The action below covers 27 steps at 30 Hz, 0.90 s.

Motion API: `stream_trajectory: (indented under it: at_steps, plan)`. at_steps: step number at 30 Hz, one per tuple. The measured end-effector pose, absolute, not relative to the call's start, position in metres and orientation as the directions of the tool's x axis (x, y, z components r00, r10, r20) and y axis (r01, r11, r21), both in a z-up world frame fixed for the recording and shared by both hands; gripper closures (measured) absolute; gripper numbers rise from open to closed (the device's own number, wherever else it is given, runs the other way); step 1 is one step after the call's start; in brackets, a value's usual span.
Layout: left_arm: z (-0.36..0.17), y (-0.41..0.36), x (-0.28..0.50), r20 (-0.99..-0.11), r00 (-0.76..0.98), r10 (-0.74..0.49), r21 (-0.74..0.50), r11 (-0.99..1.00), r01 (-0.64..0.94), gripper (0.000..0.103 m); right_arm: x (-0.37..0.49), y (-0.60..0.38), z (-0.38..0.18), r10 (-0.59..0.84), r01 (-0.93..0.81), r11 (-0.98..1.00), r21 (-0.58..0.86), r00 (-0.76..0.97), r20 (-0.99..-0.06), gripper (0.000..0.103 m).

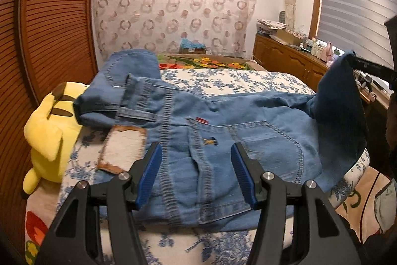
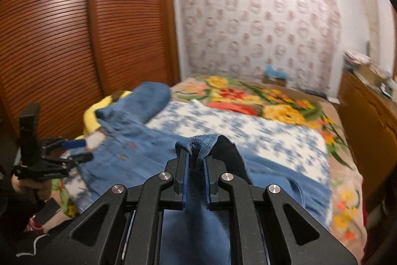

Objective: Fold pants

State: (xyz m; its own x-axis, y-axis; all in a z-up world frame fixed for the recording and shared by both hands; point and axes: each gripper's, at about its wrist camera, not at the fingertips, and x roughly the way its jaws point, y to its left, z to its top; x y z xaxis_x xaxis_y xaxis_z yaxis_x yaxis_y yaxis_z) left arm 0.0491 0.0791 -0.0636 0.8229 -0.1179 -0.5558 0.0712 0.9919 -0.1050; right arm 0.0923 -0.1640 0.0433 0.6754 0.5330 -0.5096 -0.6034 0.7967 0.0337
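Note:
Blue denim pants point(image 1: 223, 140) lie across the bed, waistband toward me, back pocket and leather label up. My left gripper point(image 1: 197, 153) is open and empty just above the waistband; it also shows at the left of the right wrist view point(image 2: 79, 149). My right gripper point(image 2: 196, 160) is shut on a fold of the denim point(image 2: 206, 140) and holds it lifted above the bed. In the left wrist view that lifted flap point(image 1: 340, 111) stands up at the right, with the right gripper point(image 1: 352, 58) at its top. One pant leg point(image 1: 124, 76) lies folded at the far left.
The bed has a blue floral sheet point(image 1: 235, 81) and a flowered blanket point(image 2: 273, 101) beyond. A yellow plush toy point(image 1: 52, 131) sits at the bed's left edge. A slatted wooden wardrobe point(image 2: 74, 41) stands left; a wooden cabinet point(image 1: 290, 61) with clutter stands right.

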Motion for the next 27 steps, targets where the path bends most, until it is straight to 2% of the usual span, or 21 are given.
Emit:
stream_trajectory:
  at_steps: [11, 21, 27]
  plan:
    - [-0.067, 0.104, 0.04, -0.559, 0.825, -0.08, -0.104, 0.994, 0.026, 0.046, 0.086, -0.065, 0.04, 0.656, -0.753, 0.656, 0.048, 0.537, -0.53, 0.096]
    - [-0.082, 0.109, 0.042, -0.58, 0.81, -0.084, -0.121, 0.993, 0.016, 0.046, 0.096, -0.031, -0.026, 0.602, -0.747, 0.659, 0.089, 0.453, -0.658, 0.096]
    - [-0.089, 0.111, 0.045, -0.593, 0.801, -0.081, -0.12, 0.993, 0.011, 0.046, 0.098, -0.025, -0.049, 0.575, -0.737, 0.669, 0.092, 0.436, -0.693, 0.093]
